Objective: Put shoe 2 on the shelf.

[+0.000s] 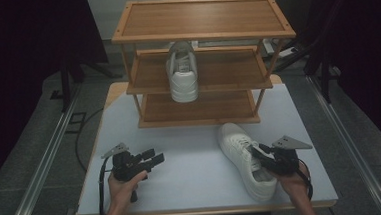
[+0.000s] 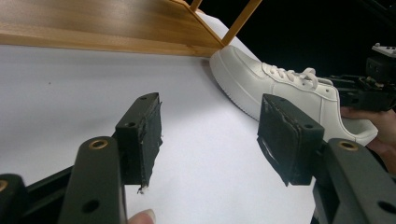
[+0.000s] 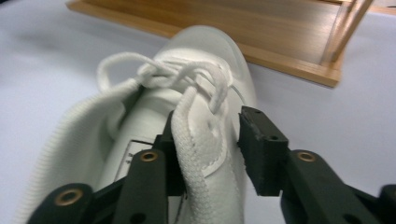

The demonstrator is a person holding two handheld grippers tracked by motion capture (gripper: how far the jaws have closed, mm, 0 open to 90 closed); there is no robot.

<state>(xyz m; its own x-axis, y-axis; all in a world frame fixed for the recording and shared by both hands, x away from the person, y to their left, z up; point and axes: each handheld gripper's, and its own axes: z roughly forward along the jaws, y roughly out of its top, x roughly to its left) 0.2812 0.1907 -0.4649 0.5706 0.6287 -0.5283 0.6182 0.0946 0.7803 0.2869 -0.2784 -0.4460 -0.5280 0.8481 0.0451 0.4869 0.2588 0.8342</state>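
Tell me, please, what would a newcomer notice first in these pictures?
Probably the white sneaker on the pale table, with the right gripper straddling its collar wall, one jaw inside, one outside with a gap. Next, the wooden shoe rack behind, with a second white sneaker on its middle shelf. The left gripper hangs open, empty.

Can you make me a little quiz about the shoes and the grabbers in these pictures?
1. True or false: the left gripper holds a shoe.
2. Where does the shoe on the rack sit? A top shelf, B middle shelf, C bottom shelf.
3. Which part of the shoe on the table lies between the right gripper jaws?

Key: 1 false, its jaws are open and empty. 2 B. 3 the collar wall beside the laces.
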